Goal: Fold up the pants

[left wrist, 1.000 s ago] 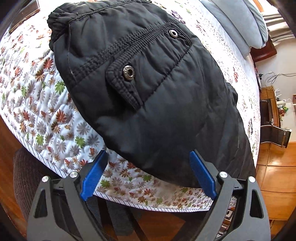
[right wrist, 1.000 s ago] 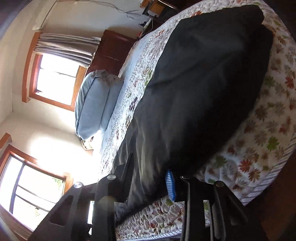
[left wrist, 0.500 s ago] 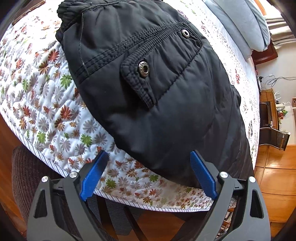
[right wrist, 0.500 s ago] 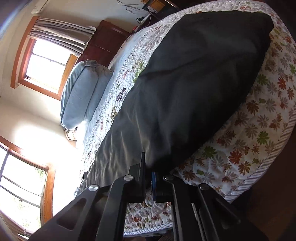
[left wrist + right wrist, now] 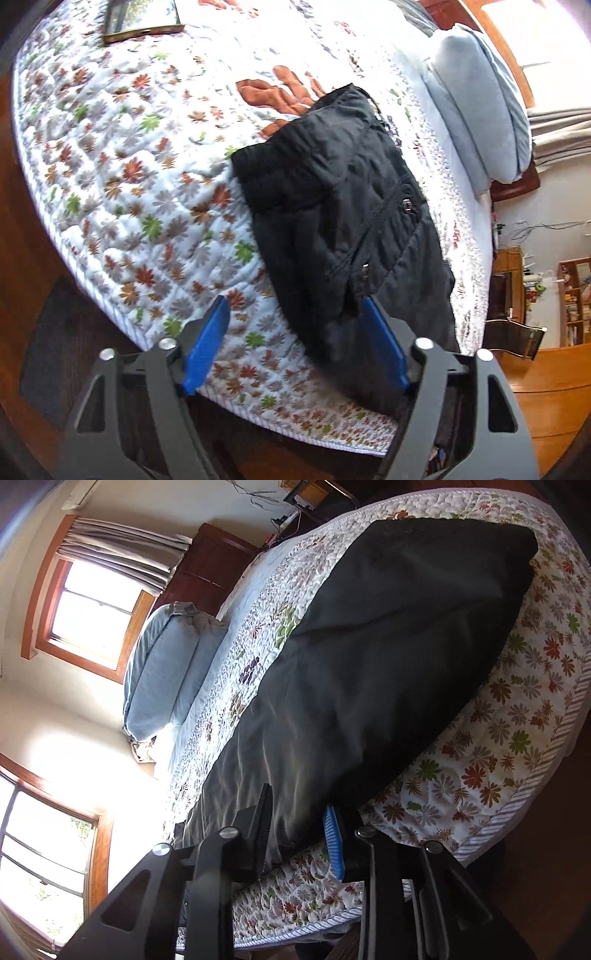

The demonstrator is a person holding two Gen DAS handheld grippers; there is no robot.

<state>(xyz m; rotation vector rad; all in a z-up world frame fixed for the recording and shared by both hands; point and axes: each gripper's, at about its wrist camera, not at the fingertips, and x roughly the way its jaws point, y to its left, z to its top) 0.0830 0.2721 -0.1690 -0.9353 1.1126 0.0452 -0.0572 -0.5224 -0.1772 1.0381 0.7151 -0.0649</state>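
Observation:
The black pants [image 5: 343, 221] lie on a floral quilted bed, with the waistband toward the far left and a snap pocket showing. My left gripper [image 5: 295, 347] is open and empty at the bed's near edge, its right finger beside the pants' near edge. In the right wrist view the pants [image 5: 388, 657] stretch along the bed. My right gripper [image 5: 299, 830] straddles the pants' near edge with its jaws partly apart; fabric lies between them.
The quilt [image 5: 122, 177] covers the bed down to its striped border. A framed object [image 5: 142, 16] lies at the far left corner. Blue pillows [image 5: 476, 110] lie near the headboard. Wooden floor and a dark rug [image 5: 55, 350] are below.
My left gripper has pulled back and up from the pants, which now look smaller and farther. My right gripper closed half a second ago and its jaws have now parted again on the edge.

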